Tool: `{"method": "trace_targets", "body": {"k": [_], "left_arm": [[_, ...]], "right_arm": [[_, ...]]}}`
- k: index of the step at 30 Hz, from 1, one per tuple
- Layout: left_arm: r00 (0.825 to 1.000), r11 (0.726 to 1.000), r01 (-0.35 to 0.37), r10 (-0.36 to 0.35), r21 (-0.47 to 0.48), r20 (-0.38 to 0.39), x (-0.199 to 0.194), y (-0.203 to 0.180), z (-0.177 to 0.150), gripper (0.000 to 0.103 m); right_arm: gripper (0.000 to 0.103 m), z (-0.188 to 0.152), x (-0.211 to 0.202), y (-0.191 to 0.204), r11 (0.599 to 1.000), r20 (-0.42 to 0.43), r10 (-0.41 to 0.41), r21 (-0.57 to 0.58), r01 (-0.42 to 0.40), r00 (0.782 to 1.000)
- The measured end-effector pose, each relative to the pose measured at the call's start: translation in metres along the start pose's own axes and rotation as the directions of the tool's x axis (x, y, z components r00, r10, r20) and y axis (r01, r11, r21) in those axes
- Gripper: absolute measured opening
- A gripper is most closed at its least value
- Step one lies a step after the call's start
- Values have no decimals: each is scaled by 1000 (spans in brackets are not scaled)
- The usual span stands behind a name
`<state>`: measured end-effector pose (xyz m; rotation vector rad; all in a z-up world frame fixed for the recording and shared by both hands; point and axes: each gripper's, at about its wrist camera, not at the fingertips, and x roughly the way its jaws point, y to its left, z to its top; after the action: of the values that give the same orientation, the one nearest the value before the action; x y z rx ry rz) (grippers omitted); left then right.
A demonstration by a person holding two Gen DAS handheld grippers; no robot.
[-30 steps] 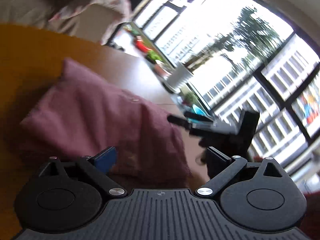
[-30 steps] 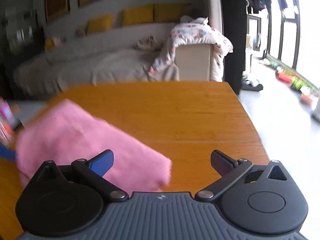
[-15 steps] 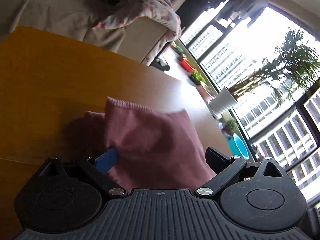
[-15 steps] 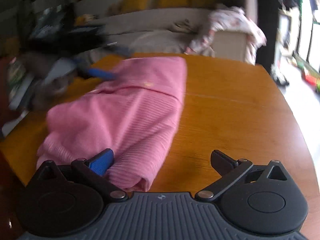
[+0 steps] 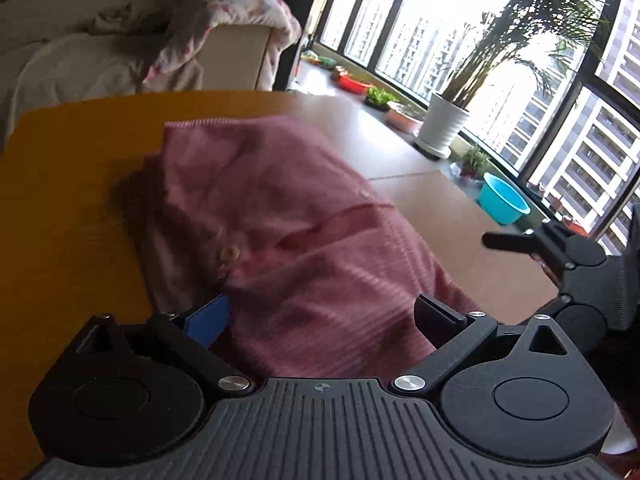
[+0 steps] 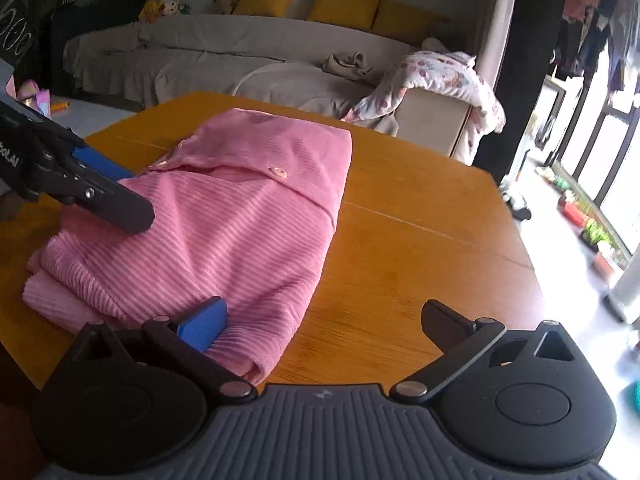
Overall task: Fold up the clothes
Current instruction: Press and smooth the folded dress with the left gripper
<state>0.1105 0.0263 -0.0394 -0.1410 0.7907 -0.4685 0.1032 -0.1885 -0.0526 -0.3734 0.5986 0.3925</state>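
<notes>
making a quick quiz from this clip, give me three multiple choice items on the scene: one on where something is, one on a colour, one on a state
1. Where does the pink garment lie?
A. on the sofa
B. on the wooden table
C. on the floor

2. What colour are the cushions along the sofa back?
A. yellow
B. green
C. white

3. How does the right hand-held gripper stand?
A. shut on the garment
B. shut on nothing
C. open

Answers:
1. B, the folded garment rests flat on the orange-brown tabletop.
2. A, three yellow cushions line the sofa back.
3. C, its fingers are spread wide, with bare table between them.
</notes>
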Motion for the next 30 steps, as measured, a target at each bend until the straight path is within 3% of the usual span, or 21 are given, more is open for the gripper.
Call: {"method": "trace_targets", "body": {"k": [4,8,12,14,17,19,21,24,26,30], "left_arm": [[1000,1000,-3,3,-17,-4,-4,13,-10,101],[1000,1000,-5,5,-22,-6,-7,23,-15,102],[999,999,-27,27,-25,25,-16,31,-13,102],[998,998,-48,49,-29,49,-22,38,-11,102],[986,989,-147,148,-22,79,-33,52,-8,102],[961,965,-263,261,14,87,-37,61,-7,102],[947,951,-308,307,0,92,-45,69,-4,102],[981,987,-138,147,-81,123,-58,68,6,102],[990,998,-59,63,-39,128,-52,50,13,103],[996,987,-88,86,132,26,-14,14,12,103]], "right_arm": [[103,-2,-3,13,996,37,-63,-60,65,997],[103,13,-9,10,997,21,5,-77,-3,1000],[103,31,-10,-15,993,52,78,88,-82,996],[103,35,0,-21,991,36,50,126,-54,998],[103,26,19,-8,998,-15,-19,65,20,1000],[103,15,26,5,998,-11,-58,10,58,998],[103,11,24,10,997,19,-82,-1,82,996],[103,9,25,5,996,12,-69,51,68,998],[103,8,25,0,994,5,-54,91,53,999],[103,8,22,-7,994,-6,-21,109,22,1000]]}}
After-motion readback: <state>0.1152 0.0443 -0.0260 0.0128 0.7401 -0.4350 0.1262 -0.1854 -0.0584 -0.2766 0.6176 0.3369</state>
